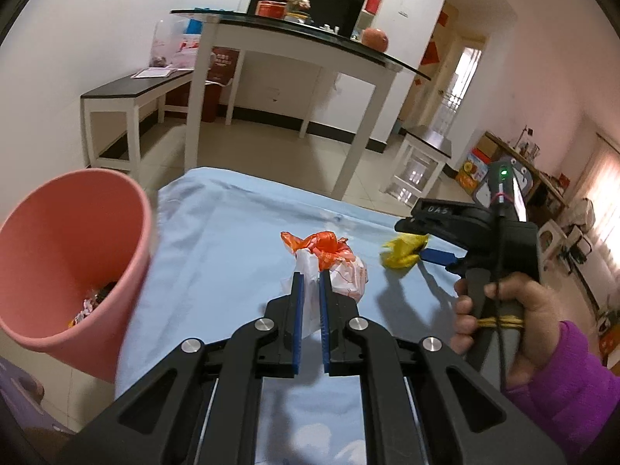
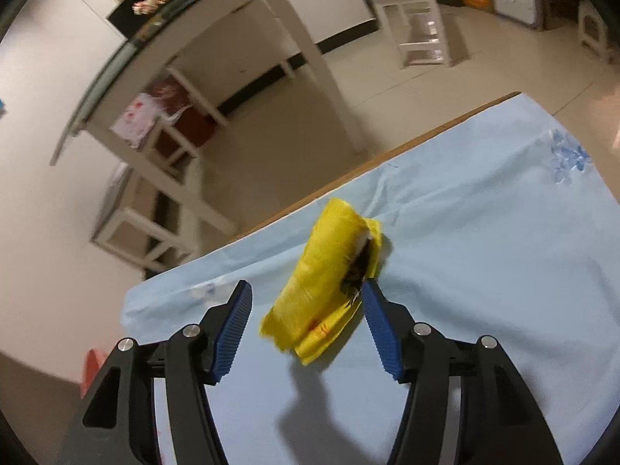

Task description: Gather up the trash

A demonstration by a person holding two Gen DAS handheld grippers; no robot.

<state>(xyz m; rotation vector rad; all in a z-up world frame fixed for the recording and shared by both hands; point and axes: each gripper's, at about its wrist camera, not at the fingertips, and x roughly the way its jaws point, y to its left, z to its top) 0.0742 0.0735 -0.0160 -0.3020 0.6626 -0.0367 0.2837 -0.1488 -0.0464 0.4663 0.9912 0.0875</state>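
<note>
The left tool [image 1: 310,283] is seen with its blue pads drawn close together, a white part of the orange-and-white plastic bag [image 1: 329,261] being pinched between them. The bag rests on the worktop, which is covered by a light blue cloth [image 1: 232,240], and its orange knotted top stands just beyond the fingertips. To the left of the worktop a pink bin [image 1: 69,255] is tilted toward the camera, and some scraps are seen at its bottom. The right tool [image 1: 416,246] is held at the right by a hand [image 1: 500,314] in a purple sleeve, with its tips at the yellow wrapper [image 1: 403,252]. In the right wrist view the right tool [image 2: 306,290] is spread wide, the yellow wrapper [image 2: 321,279] lying between its fingers on the blue cloth [image 2: 484,232]; the right-hand pad [image 2: 378,329] is just beside or touching the wrapper's edge, while the left-hand pad stands apart from it. A dark patch is seen at the wrapper's open side. The wrapper lies near the far edge of the worktop. A glass-topped table [image 1: 302,27] is seen in the room behind.
</note>
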